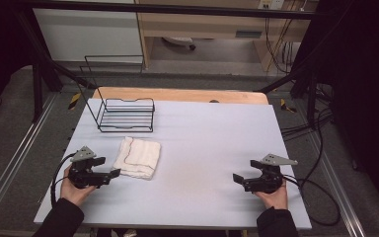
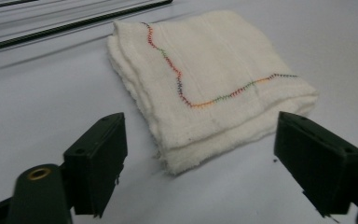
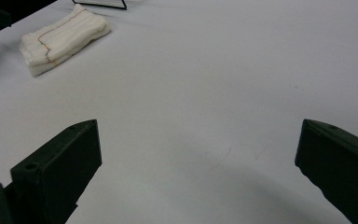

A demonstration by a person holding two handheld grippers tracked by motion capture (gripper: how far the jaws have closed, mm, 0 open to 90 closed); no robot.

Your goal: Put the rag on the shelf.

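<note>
A folded white towel [image 1: 138, 157] with a multicoloured stitched line lies flat on the pale grey table [image 1: 207, 138], left of centre. My left gripper [image 1: 107, 167] is open just left of the towel's near corner and holds nothing. In the left gripper view the towel [image 2: 209, 79] lies just ahead of the gripper [image 2: 199, 135], its near corner level with the gap between the spread jaws. My right gripper [image 1: 246, 171] rests at the table's right front, open and empty. In the right gripper view the gripper [image 3: 198, 140] stands over bare table, with the towel [image 3: 63, 37] far off.
A black wire rack [image 1: 127, 114] stands at the back left of the table, behind the towel; its corner [image 3: 102, 3] shows in the right gripper view. A wooden strip [image 1: 177, 94] edges the far side. Cables [image 1: 321, 197] trail off the right front corner.
</note>
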